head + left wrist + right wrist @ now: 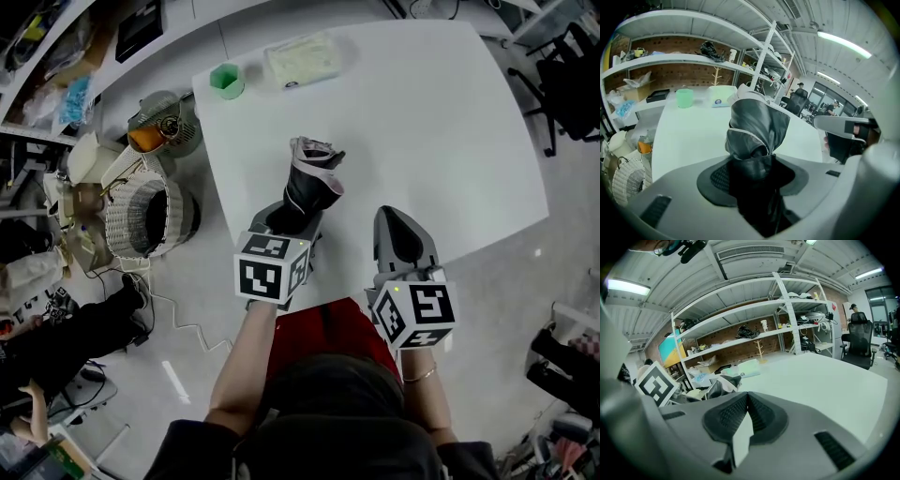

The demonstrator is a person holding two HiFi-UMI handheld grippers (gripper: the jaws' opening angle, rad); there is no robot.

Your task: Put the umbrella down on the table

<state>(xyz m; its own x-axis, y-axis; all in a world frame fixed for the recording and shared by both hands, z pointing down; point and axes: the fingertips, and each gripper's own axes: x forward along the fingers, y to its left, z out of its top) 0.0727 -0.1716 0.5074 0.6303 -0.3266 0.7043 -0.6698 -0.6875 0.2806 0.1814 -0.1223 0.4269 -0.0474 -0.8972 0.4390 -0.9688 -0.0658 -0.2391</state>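
Broad white worktop (450, 141) with two things at its far edge
A small round green plastic cup (226, 80) stands near the far left corner; to its right, apart from it, lies a pale flat plastic-wrapped packet (302, 56).

Black umbrella (309, 186), white table (431, 122)

Umbrella: it stood between the jaws of your left gripper (298, 217), the umbrella (312, 183) over the near part of the table (450, 141).
Right gripper (405, 234): right of the umbrella, apart from it.
Cup (226, 80): table's far left corner.
Packet (305, 56): just right of the cup.
Basket (141, 217): on the floor, left of the table.
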